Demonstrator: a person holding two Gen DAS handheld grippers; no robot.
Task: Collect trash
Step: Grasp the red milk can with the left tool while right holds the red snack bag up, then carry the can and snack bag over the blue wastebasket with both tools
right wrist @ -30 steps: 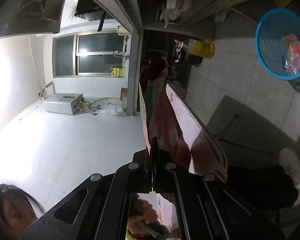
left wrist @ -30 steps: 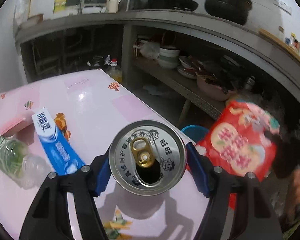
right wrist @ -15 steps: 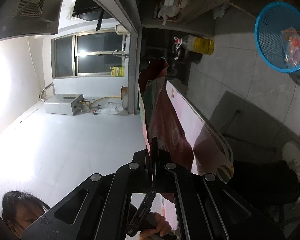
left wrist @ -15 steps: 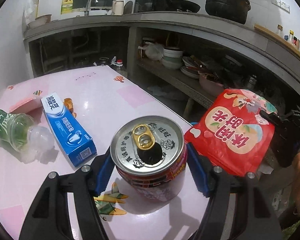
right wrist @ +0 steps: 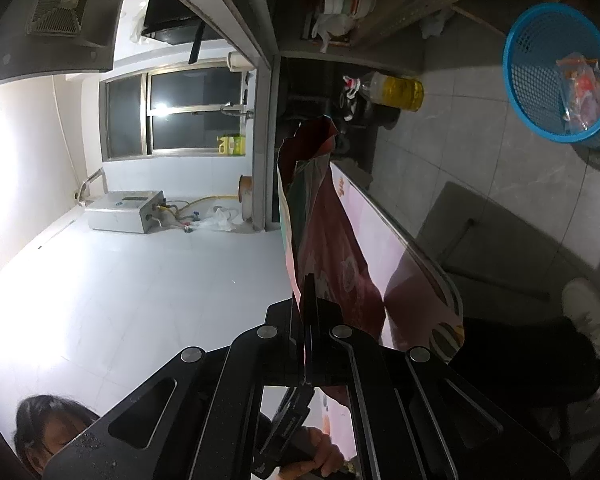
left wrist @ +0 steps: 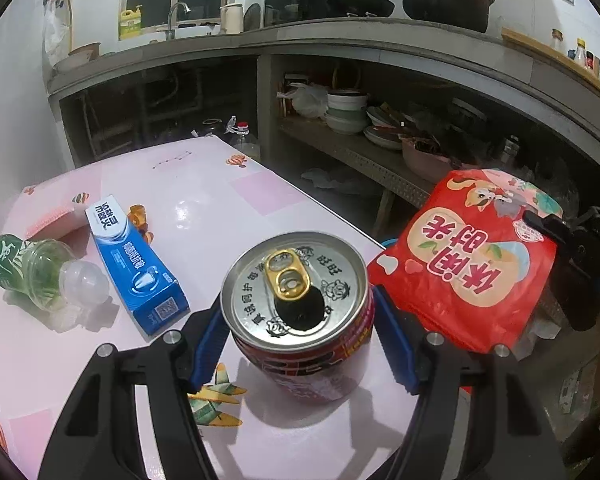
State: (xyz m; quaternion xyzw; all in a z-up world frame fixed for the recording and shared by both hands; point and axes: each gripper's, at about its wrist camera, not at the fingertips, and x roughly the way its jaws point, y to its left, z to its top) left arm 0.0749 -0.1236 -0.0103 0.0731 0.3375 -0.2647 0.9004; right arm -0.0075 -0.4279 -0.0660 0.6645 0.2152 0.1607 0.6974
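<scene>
Left wrist view: my left gripper (left wrist: 298, 316) has its fingers clamped on the can (left wrist: 300, 312), blue pads on both flanks, can upright and apparently just clear of the pink surface (left wrist: 204, 208), going by its shadow, though I can't rule out contact. Can is red-bodied, silver lid, gold tab bent up, mouth open. Risk: an open can may still have liquid in it, so any tilt on the way to the bin spills; thin wall can also dent or slip if I squeeze unevenly. Left of the can lie a blue toothpaste box (left wrist: 136, 264) and, further left, a clear plastic cup (left wrist: 40, 276) on its side, both yet to collect. Right of the can, off the surface edge, the red snack bag (left wrist: 472, 264) hangs from my right gripper (left wrist: 540, 220). Right wrist view (rolled sideways): right gripper (right wrist: 309, 320) fingers are fully together, pinching the bag (right wrist: 320, 240) by one edge, rest of it loose. Risk: a thin-film edge pinch can slide out if I swing. Blue basket (right wrist: 528, 80) sits on the floor well beyond the bag, already with a wrapper inside; likely the drop target, and a long carry for both items.
</scene>
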